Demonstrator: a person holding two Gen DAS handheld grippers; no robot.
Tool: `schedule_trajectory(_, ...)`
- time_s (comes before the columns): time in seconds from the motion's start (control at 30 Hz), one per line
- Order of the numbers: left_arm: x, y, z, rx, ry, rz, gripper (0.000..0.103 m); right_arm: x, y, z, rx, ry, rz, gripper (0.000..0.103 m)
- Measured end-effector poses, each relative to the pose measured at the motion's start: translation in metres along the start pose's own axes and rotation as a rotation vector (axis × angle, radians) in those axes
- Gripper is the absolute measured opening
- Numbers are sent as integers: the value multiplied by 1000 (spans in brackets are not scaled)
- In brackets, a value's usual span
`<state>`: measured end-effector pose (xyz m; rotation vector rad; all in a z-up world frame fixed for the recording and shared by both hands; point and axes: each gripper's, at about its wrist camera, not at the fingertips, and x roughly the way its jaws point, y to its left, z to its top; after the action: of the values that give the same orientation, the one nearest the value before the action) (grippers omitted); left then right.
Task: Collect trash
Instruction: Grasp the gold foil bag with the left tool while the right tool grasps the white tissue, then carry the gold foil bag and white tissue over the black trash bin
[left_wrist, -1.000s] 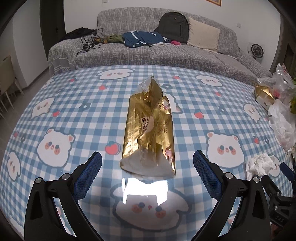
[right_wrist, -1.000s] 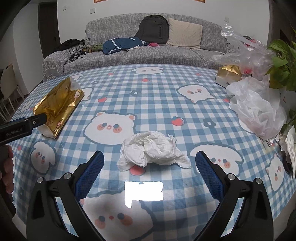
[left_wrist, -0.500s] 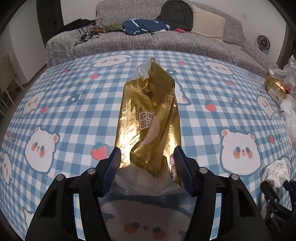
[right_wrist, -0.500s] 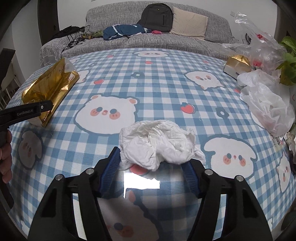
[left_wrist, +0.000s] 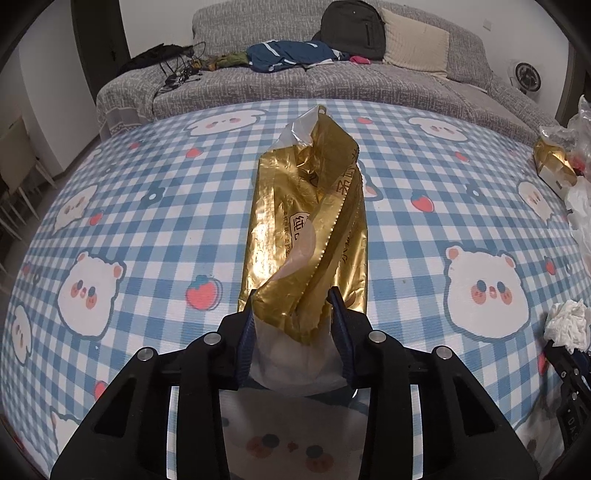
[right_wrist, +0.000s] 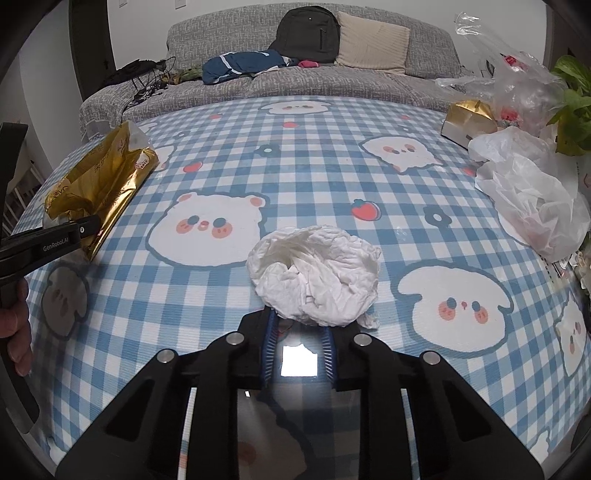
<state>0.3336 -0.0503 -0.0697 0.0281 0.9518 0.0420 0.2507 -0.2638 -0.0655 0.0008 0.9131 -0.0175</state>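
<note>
A long, crumpled gold wrapper (left_wrist: 306, 221) lies on the blue checked tablecloth (left_wrist: 147, 221), pointing away from me. My left gripper (left_wrist: 293, 297) is closing on its near end, and both blue pads press the foil and the white inner bag. The right wrist view has the same wrapper (right_wrist: 99, 177) at the far left, with a left finger (right_wrist: 55, 242) across it. A crumpled white tissue (right_wrist: 317, 273) sits in front of my right gripper (right_wrist: 298, 325), whose jaws are closing and pinch the tissue's near lower edge. The tissue (left_wrist: 567, 323) also appears at the left view's right edge.
White and clear plastic bags (right_wrist: 532, 206), a small gold box (right_wrist: 469, 118) and a leafy plant (right_wrist: 572, 107) crowd the table's right side. A grey sofa (right_wrist: 295, 81) with a backpack, a cushion and clothes stands behind the table. A person's hand (right_wrist: 14, 332) shows at the left edge.
Both grippers went from wide open to closed. The left one moved forward and down onto the wrapper's near end. The right one's pads came together on the tissue's near edge.
</note>
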Motion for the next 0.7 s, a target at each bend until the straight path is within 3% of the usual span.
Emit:
schedule_trajectory(0.07,-2,0,-1,-1,-2,-2,28,-1,-2,0,8,4,2,12)
schedule_trajectory(0.7,-30,-4,-21,2,9,-50,23,-22,-3,-9,11,9,0,9)
